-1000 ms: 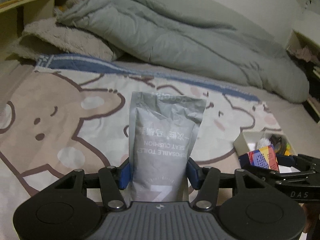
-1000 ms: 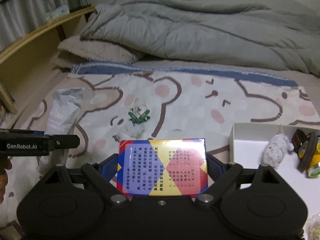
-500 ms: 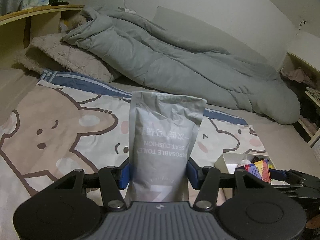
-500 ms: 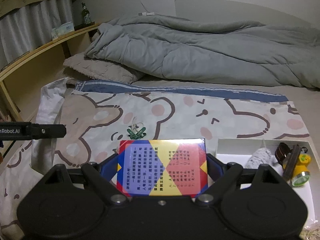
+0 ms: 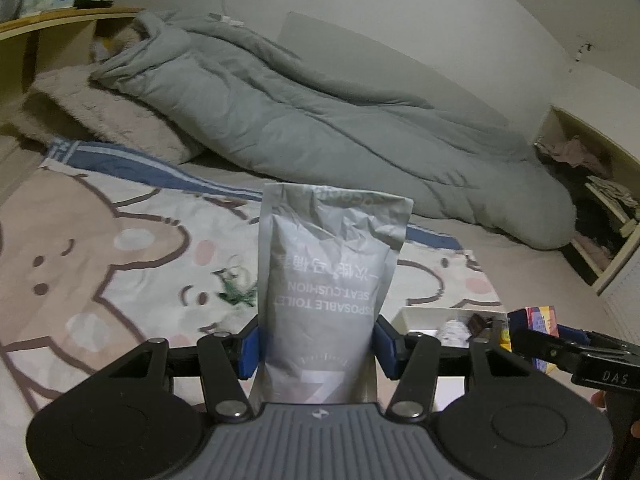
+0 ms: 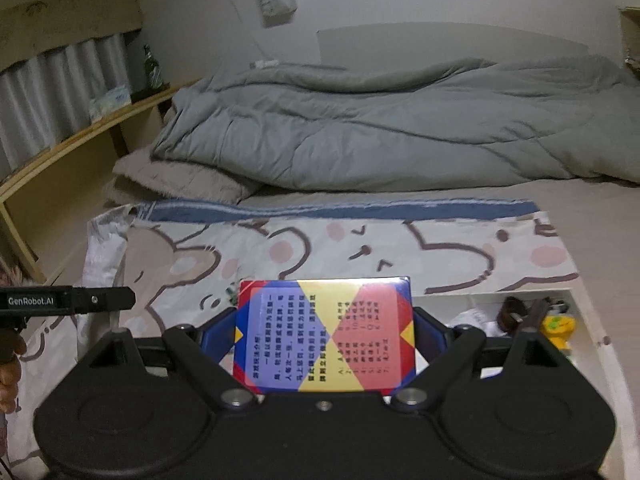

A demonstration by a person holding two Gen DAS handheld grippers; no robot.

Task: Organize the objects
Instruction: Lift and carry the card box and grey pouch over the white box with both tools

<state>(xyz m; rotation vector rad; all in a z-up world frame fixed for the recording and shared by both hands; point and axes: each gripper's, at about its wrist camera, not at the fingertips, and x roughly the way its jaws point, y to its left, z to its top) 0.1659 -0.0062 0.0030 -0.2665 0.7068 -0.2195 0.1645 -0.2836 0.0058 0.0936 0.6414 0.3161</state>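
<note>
My left gripper [image 5: 318, 344] is shut on a grey foil pouch [image 5: 328, 280] printed "disposable toilet seat cushion" and holds it upright above the bear-print blanket [image 5: 100, 248]. My right gripper [image 6: 324, 338] is shut on a colourful red, yellow and blue card box [image 6: 324, 332], also held above the blanket. The card box [image 5: 536, 328] also shows at the right of the left wrist view. A white tray [image 6: 576, 300] lies at the right with a yellow item [image 6: 558, 328] and dark items in it. The pouch [image 6: 102, 248] shows at the left of the right wrist view.
A green clip [image 5: 236, 288] lies on the blanket left of the pouch. A grey duvet [image 6: 380, 128] and a beige pillow [image 6: 180, 180] fill the back of the bed. A wooden shelf [image 6: 80, 136] runs along the left. Open shelving [image 5: 596, 200] stands at the right.
Both grippers have risen and tilted up with their loads still held. The bed surface has dropped lower in both views and more wall shows.
</note>
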